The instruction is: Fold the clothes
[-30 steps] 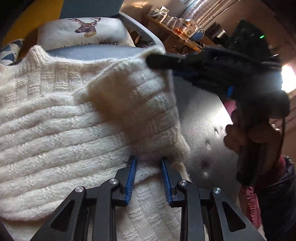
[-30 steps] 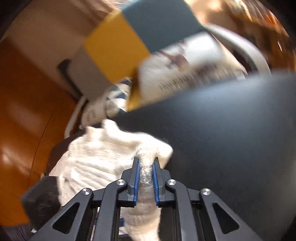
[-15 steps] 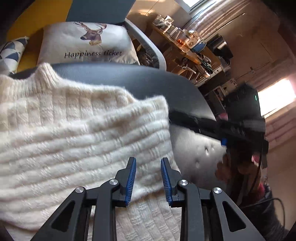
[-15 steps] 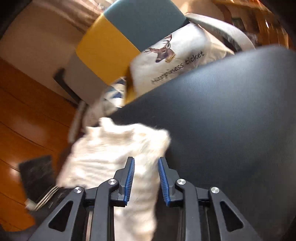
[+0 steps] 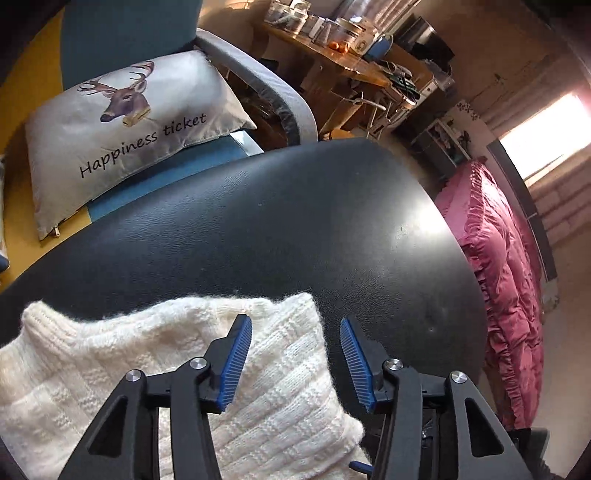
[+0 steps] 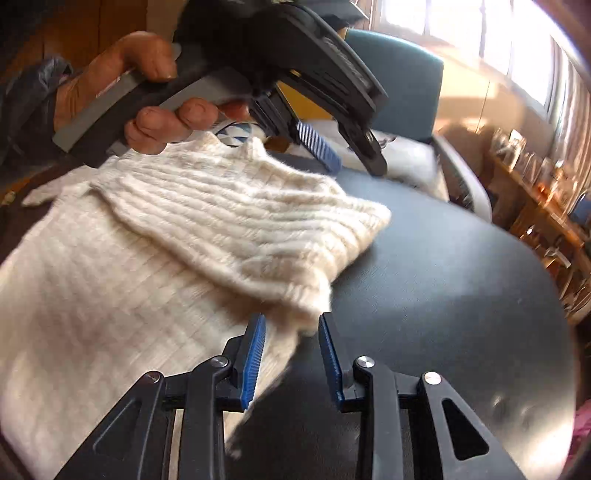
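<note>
Left wrist view shows your left gripper (image 5: 295,354) with its blue-padded fingers (image 5: 236,360) spread wide and empty, above the corner of the cream knit sweater (image 5: 147,376). That sweater lies on the black leather seat (image 5: 277,229), one part folded over the body. Behind it a deer cushion (image 5: 125,122) rests on a blue chair. From the right wrist, your right gripper (image 6: 291,350) is also parted, holding nothing, at the fold's edge; your left hand (image 6: 155,107) grips its handle above the collar.

Sunlit window (image 5: 543,136), cluttered wooden shelf (image 5: 343,55), blue-yellow chair (image 5: 122,33), deer cushion (image 5: 129,122).
</note>
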Available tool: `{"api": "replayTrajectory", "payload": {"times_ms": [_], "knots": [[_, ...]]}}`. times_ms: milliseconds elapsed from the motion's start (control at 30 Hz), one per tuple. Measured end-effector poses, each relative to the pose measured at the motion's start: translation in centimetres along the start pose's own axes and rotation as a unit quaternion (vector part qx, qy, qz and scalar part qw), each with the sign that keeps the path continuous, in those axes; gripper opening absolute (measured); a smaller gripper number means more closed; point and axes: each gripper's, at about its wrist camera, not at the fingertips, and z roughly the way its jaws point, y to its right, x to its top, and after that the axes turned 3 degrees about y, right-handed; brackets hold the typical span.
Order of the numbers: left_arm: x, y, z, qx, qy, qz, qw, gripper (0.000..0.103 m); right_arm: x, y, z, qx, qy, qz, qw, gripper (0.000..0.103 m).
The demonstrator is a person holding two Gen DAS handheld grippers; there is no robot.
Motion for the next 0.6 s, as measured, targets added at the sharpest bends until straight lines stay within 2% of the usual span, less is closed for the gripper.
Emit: {"api": "replayTrajectory", "payload": {"times_ms": [133,167,200,233,267,333,400,500,600], "knots": [[-0.1,0.7,2.2,0.012,-0.028,0.021,0.9993,0.056,0.7,-0.2,1.3,-0.025,0.011,-0.019,0.999,0.030],[-0.3,0.9,2.7,0.013,-0.033,0.028,0.9990,0.050,0.9,-0.2,1.4,-0.032,0.016,-0.024,0.999,0.028],[-0.5,1.2,3.0,0.016,-0.028,0.041,0.9986,0.023,0.9,-0.4,1.5,-0.047,0.019,-0.032,0.998,0.024],[-0.8,1.4,3.0,0.019,-0.018,0.051,0.9983,0.009,1.0,-0.6,1.4,-0.053,0.020,-0.037,0.998,0.013],[-1.1,1.6,3.1,0.022,-0.009,0.061,0.9979,0.006,1.0,-0.8,1.1,-0.051,0.023,-0.037,0.998,0.013],[-1.4,1.6,3.2,0.033,0.012,0.063,0.9974,0.005,0.8,-2.2,0.8,-0.042,0.017,-0.058,0.997,0.010],[-1.5,1.0,3.6,0.043,0.027,0.049,0.9975,0.005,0.2,-4.2,1.5,-0.021,-0.011,-0.094,0.995,0.009],[-1.7,0.9,4.6,0.064,0.031,0.049,0.9962,0.005,-0.3,-5.8,2.4,-0.025,-0.025,-0.124,0.992,0.008],[-1.8,1.1,4.3,0.065,0.036,0.048,0.9961,0.006,0.2,-4.4,1.8,0.010,-0.026,-0.080,0.996,0.008]]}}
